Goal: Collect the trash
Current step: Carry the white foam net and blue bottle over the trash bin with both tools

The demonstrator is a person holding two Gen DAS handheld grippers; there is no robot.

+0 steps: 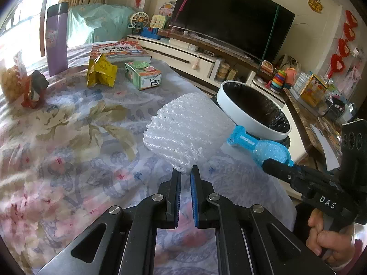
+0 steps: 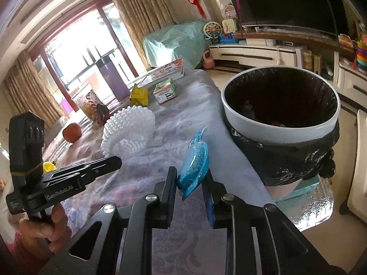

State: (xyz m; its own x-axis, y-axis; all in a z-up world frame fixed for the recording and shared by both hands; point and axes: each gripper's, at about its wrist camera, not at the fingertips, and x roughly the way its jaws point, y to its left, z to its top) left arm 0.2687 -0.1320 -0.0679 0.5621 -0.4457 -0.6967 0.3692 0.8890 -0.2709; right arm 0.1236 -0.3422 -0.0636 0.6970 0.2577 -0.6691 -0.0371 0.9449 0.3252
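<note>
On a table draped in a floral cloth (image 1: 68, 137), the left gripper (image 1: 185, 171) has its jaws pinched together on the near edge of a white foam net (image 1: 183, 128), which lies spread on the cloth ahead of it. The right gripper (image 2: 191, 178) clamps a crushed blue package (image 2: 195, 160) between its fingers; the package stands tilted up from the jaws, close to the table's right edge. In the left wrist view the same package (image 1: 259, 144) shows just past the net, held by the right gripper's tips (image 1: 275, 167), with a hand (image 1: 330, 236) on that tool's handle at lower right. Just beyond the table edge stands a white-rimmed bin (image 2: 275, 123) lined with a black bag (image 2: 286, 160); a few scraps lie at the bottom, too dark to make out. Farther back on the cloth sit a crumpled yellow wrapper (image 1: 101, 73), a small green carton (image 1: 143, 74), a book (image 1: 119, 50), a tall purple box (image 1: 57, 39), a dark red wrapper (image 1: 34, 89) and a snack bag (image 1: 9, 80) at the left edge. The right wrist view also shows an orange fruit (image 2: 72, 133) near the far left of the table and the hand (image 2: 43, 229) that holds the left tool.
</note>
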